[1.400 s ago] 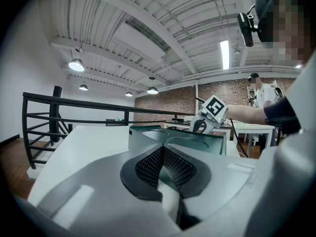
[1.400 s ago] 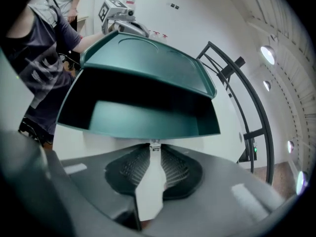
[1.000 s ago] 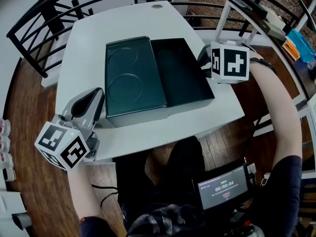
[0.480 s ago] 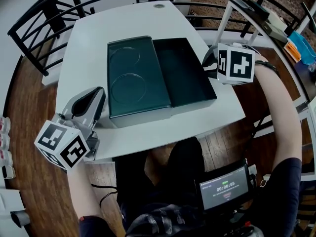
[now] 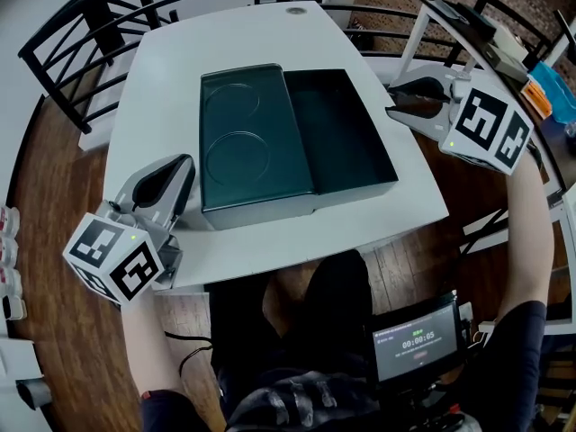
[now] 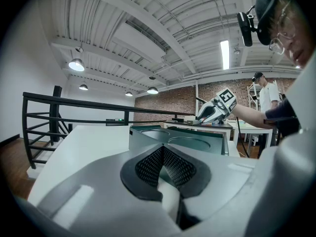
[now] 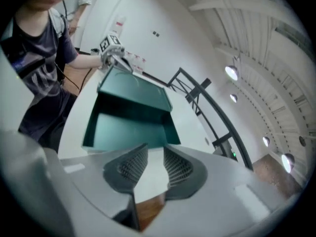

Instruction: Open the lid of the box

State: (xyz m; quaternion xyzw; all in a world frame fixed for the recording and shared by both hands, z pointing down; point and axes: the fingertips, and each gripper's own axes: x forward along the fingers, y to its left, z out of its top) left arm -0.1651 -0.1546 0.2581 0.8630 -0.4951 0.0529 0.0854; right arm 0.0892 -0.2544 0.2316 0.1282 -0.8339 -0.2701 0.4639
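A dark green box (image 5: pixel 346 133) stands open on the white table (image 5: pixel 180 70). Its lid (image 5: pixel 247 142), with two round impressions, lies flat against the box's left side. My right gripper (image 5: pixel 393 106) hovers off the box's right rim, clear of it. Its jaws are opening and nothing is between them. In the right gripper view the gripper (image 7: pixel 155 152) points at the box's hollow (image 7: pixel 131 127), with the lid (image 7: pixel 138 90) beyond. My left gripper (image 5: pixel 178 171) rests shut and empty at the table's front left, a little short of the lid. The left gripper view shows its fingertips (image 6: pixel 162 149) meeting.
A black railing (image 5: pixel 54 52) curves round the table's far and left sides. A second table (image 5: pixel 468 25) with clutter stands at the right. A small screen (image 5: pixel 414 345) hangs at the person's waist. Wooden floor lies below.
My right gripper has drawn back rightward from the box's right rim and turned, and its jaws have parted. The left gripper and the box have stayed put.
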